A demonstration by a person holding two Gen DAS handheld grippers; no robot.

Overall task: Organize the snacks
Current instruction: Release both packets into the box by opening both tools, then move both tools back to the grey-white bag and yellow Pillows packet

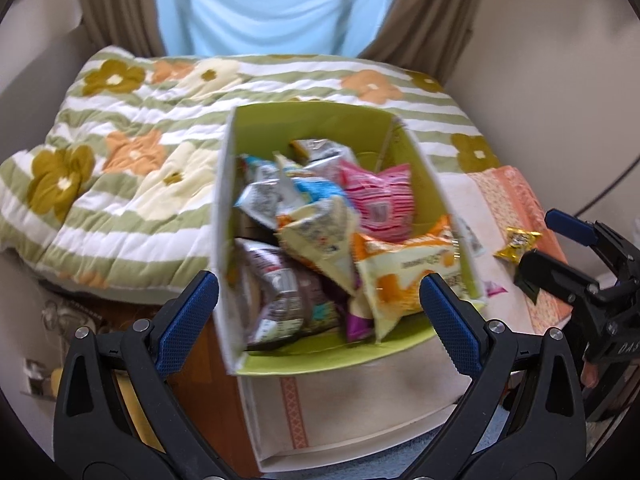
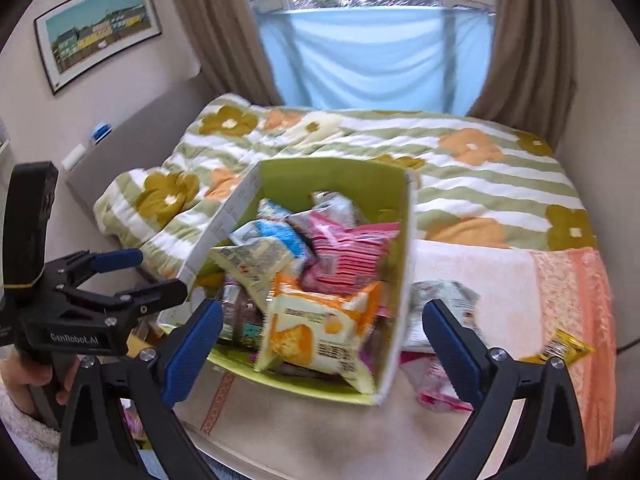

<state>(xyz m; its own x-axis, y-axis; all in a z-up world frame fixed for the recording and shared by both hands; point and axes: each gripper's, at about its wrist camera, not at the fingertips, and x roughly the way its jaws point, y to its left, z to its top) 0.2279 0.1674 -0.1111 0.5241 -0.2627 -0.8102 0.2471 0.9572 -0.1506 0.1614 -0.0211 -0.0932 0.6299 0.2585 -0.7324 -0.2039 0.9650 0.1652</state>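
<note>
Your left tool (image 1: 320,304) and right tool (image 2: 322,332) both gape apart around the green cardboard box (image 1: 344,120), heaped with crinkly foil snack packets (image 1: 384,200).

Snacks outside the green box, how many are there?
3 that I can see: a yellow packet on the orange cloth, a silver packet beside the green box, and a pink packet nearer. Others may be hidden.
</note>
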